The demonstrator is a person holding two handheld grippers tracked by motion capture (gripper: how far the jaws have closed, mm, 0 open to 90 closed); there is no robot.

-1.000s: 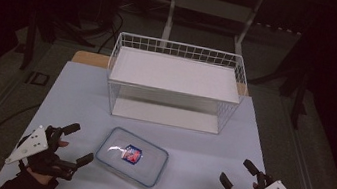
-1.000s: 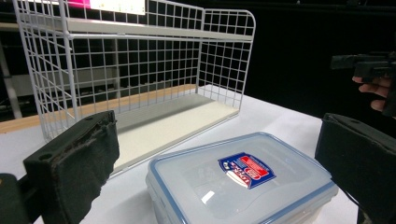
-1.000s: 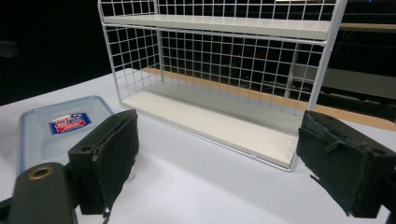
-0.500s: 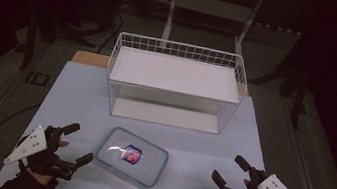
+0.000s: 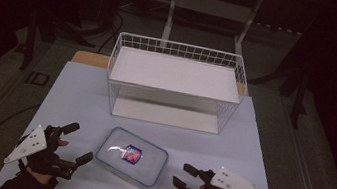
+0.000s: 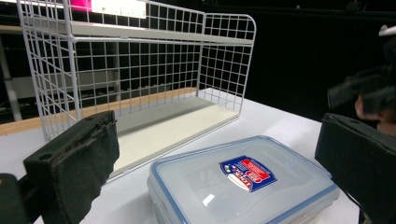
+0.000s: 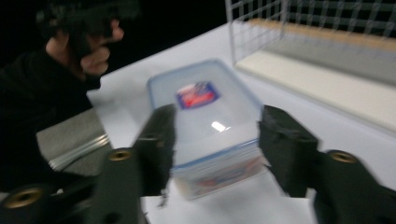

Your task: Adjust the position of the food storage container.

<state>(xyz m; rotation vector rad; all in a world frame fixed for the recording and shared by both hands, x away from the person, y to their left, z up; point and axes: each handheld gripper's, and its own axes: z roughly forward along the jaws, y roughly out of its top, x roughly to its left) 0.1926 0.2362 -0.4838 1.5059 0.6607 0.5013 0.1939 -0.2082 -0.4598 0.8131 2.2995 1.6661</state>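
Clear plastic food container with a blue-rimmed lid and red-blue label sits flat on the table, between the two grippers. Left gripper: jaws spread wide, container just off its right jaw, not touching. Right gripper: jaws also apart, pointed at the container's near end, close but no contact. White wire shelf rack stands beyond the container.

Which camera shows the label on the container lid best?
The left gripper view: the label is close and sharp. The right gripper view shows it blurred; the high view shows a small patch.
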